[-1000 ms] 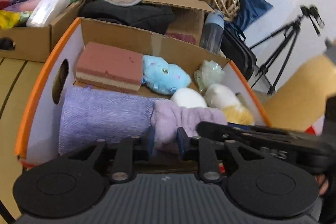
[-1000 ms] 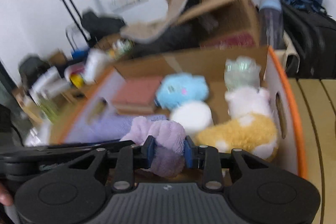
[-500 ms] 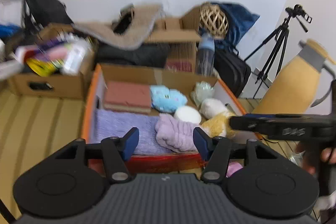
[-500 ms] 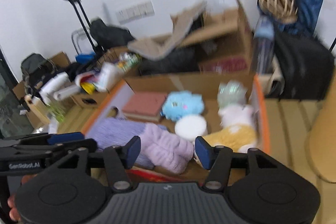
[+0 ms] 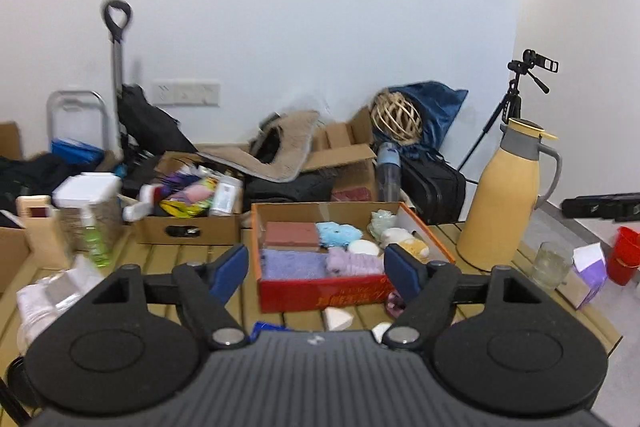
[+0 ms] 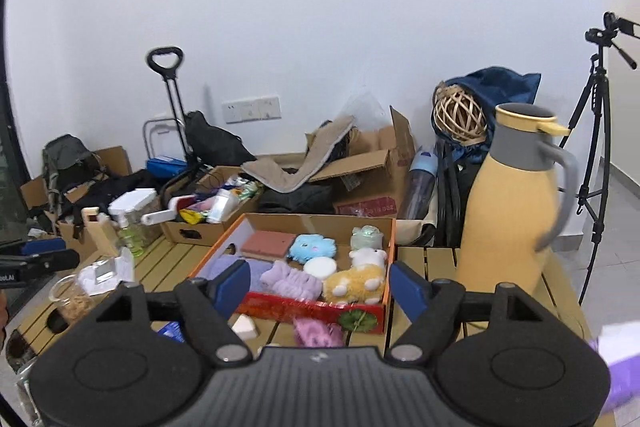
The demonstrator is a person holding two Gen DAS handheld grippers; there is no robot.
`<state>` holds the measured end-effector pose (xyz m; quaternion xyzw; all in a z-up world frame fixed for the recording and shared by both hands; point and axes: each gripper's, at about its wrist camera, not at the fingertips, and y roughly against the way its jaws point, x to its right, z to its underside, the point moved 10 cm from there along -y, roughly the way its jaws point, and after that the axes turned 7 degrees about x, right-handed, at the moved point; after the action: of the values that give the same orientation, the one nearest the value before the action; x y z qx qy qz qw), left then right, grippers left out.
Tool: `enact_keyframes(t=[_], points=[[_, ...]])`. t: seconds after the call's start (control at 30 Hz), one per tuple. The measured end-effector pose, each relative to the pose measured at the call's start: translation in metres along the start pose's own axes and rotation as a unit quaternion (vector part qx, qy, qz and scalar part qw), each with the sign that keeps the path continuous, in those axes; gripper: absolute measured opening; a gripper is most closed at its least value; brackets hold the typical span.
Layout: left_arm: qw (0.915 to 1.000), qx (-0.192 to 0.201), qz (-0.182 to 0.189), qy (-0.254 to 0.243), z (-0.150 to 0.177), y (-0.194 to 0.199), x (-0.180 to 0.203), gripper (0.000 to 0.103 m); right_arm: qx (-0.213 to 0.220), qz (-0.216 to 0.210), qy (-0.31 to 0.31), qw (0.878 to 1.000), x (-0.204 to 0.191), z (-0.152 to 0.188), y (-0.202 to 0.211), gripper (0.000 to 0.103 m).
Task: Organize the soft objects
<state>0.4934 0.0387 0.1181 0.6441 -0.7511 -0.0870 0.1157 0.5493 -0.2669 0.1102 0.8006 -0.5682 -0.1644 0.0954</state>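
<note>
A red-fronted cardboard box [image 5: 320,293] [image 6: 312,311] on the slatted table holds a lilac fuzzy cloth [image 5: 352,263] [image 6: 290,279], a purple towel [image 5: 292,265], a pink sponge block [image 5: 292,234], a blue plush [image 6: 310,247], a white puff [image 6: 320,267] and a yellow-white plush [image 6: 356,279]. My left gripper [image 5: 316,273] and right gripper [image 6: 318,285] hover well back from the box. The jaws of both are opening, with nothing between them. A pink fuzzy piece [image 6: 316,333] and a white wedge sponge [image 6: 244,327] lie before the box.
A tall yellow jug [image 5: 504,207] [image 6: 508,211] stands right of the box, with a glass [image 5: 552,265] and a purple tissue box [image 5: 588,267] nearby. A carton of bottles [image 5: 188,223] sits behind left. A jar [image 6: 74,297] is at the table's left.
Both grippers held the lilac fuzzy cloth inside the box, then let it go, opened wide and drew back and up. The cloth now lies in the box.
</note>
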Motion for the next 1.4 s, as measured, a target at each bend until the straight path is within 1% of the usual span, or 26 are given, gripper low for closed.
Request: enact_keyframes(t=[0.03,0.07,0.1,0.17,0.3,0.33,0.37,0.43,0.47,0.53,0.6,0.67,0.77,0.9,1.0,1.03,1.07,1.1,1.13,1.17,1.27,1.37,1.4], points=[[0.9998,0.013,-0.009,-0.011,0.009,0.017,0.000,0.078,0.008,-0.002,0.001,1.000,-0.003,0.007,0.014,0.079],[0.9992,0.029,-0.014,-0.023,0.019,0.038,0.003,0.082,0.013,-0.002,0.006,1.000,-0.007,0.015,0.028,0.082],[0.9985,0.041,-0.018,-0.031,0.028,0.053,0.004,0.086,0.019,-0.002,0.015,1.000,-0.012,0.026,0.041,0.082],[0.9969,0.059,-0.030,-0.041,0.054,0.092,0.006,0.090,0.036,-0.003,0.033,0.999,-0.024,0.052,0.072,0.084],[0.9960,0.080,-0.030,-0.025,0.098,0.153,0.010,0.101,0.069,-0.008,0.037,0.997,-0.052,0.110,0.123,0.091],[0.9956,0.083,-0.034,-0.025,0.109,0.165,0.009,0.101,0.075,-0.005,0.035,0.997,-0.059,0.127,0.135,0.091],[0.9947,0.087,-0.046,-0.030,0.121,0.177,0.009,0.102,0.080,0.003,0.028,0.996,-0.064,0.142,0.144,0.091],[0.9935,0.086,-0.070,-0.024,0.142,0.192,0.006,0.103,0.083,0.013,0.006,0.996,-0.075,0.178,0.160,0.091],[0.9940,0.077,-0.075,-0.018,0.154,0.196,0.006,0.103,0.082,0.008,0.001,0.997,-0.082,0.194,0.167,0.092],[0.9961,0.057,-0.067,-0.008,0.170,0.198,0.005,0.103,0.075,0.000,0.011,0.997,-0.095,0.220,0.173,0.092],[0.9968,0.046,-0.062,-0.019,0.176,0.194,0.006,0.103,0.059,-0.008,0.035,0.998,-0.107,0.236,0.173,0.091],[0.9963,0.050,-0.069,-0.016,0.175,0.190,0.001,0.103,0.052,-0.015,0.042,0.998,-0.115,0.240,0.172,0.091],[0.9963,0.046,-0.071,0.009,0.175,0.185,-0.007,0.103,0.059,-0.017,0.040,0.997,-0.122,0.238,0.167,0.091],[0.9963,0.042,-0.074,0.011,0.179,0.174,-0.012,0.103,0.055,-0.016,0.041,0.998,-0.123,0.238,0.153,0.091],[0.9969,0.046,-0.055,0.033,0.178,0.150,-0.016,0.103,0.048,-0.017,0.042,0.998,-0.120,0.233,0.133,0.089],[0.9967,0.046,-0.050,0.044,0.180,0.137,-0.020,0.103,0.043,-0.021,0.046,0.998,-0.119,0.229,0.122,0.080],[0.9961,0.034,-0.053,0.062,0.183,0.118,-0.026,0.103,0.035,-0.028,0.051,0.998,-0.120,0.227,0.110,0.069],[0.9953,0.018,-0.056,0.076,0.187,0.101,-0.031,0.100,0.025,-0.036,0.057,0.997,-0.121,0.224,0.094,0.063],[0.9940,0.000,-0.059,0.092,0.190,0.083,-0.036,0.097,0.016,-0.042,0.060,0.997,-0.122,0.221,0.078,0.054],[0.9922,-0.014,-0.060,0.108,0.191,0.064,-0.040,0.091,0.010,-0.048,0.059,0.997,-0.123,0.218,0.064,0.051],[0.9899,-0.030,-0.037,0.134,0.187,0.016,-0.046,0.083,-0.012,-0.074,0.054,0.996,-0.128,0.204,0.009,0.050],[0.9849,-0.070,-0.030,0.155,0.185,-0.036,-0.055,0.068,-0.038,-0.102,0.038,0.993,-0.137,0.191,-0.059,0.046],[0.9841,-0.076,-0.024,0.159,0.184,-0.051,-0.058,0.062,-0.049,-0.110,0.033,0.992,-0.141,0.188,-0.081,0.044]])
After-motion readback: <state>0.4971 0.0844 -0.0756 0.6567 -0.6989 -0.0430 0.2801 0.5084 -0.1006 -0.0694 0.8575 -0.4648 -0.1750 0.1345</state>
